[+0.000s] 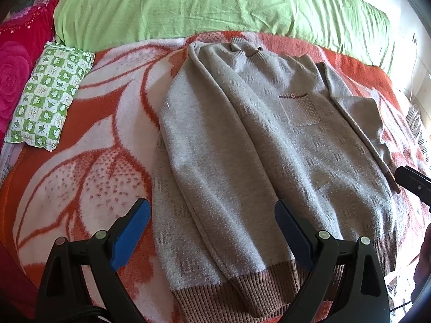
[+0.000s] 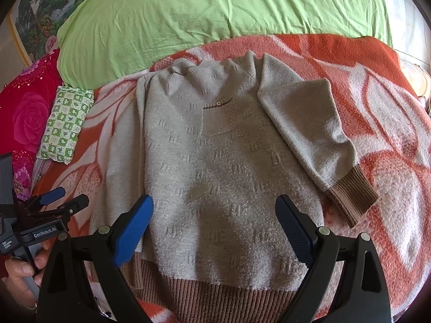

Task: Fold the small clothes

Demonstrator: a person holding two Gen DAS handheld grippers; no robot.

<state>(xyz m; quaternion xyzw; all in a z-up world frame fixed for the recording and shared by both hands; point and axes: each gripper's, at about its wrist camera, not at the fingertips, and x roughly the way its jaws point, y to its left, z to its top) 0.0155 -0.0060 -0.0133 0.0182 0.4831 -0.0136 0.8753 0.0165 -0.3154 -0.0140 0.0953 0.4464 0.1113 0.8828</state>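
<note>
Sweater, grey w/ brown ribbed hem, lies flat on the orange-and-white blanket, collar toward the green pillow. One sleeve is folded across the body on your left side (left wrist view); the other sleeve lies angled out on the right, its brown cuff resting on the blanket. Your left gripper hovers over the hem end, jaws spread wide, nothing between them. Your right gripper is also above the lower body of the sweater, jaws wide apart, holding nothing. Small green-checked cloth sits well apart on the left, beside the pink floral fabric.
</note>
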